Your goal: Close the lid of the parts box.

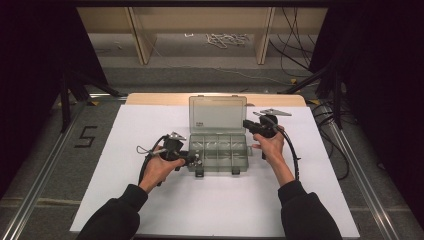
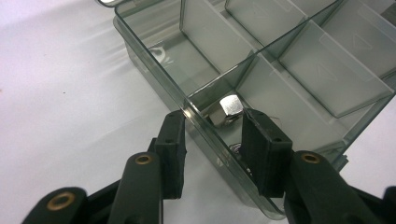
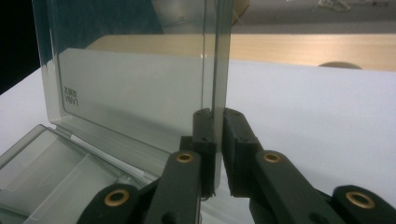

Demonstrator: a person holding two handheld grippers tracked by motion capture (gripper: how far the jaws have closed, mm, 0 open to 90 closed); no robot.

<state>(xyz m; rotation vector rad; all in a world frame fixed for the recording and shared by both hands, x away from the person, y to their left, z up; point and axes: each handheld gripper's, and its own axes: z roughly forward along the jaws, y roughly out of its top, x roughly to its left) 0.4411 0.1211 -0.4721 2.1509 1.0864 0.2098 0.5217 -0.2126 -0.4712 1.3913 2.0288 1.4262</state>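
Note:
A clear plastic compartment box sits mid-table with its lid standing upright. My left gripper is at the box's front left corner. In the left gripper view its jaws stand open astride the box's wall, one pad outside and one inside. A metal hex bolt lies in that compartment just past the fingertips. My right gripper is at the lid's right edge. In the right gripper view its pads are shut on the lid, above the box's tray.
The box rests on a white sheet over a wooden table. Two dark latches hang off the box's front. Black stand legs and cables lie on the floor around the table, with a "5" mark at left.

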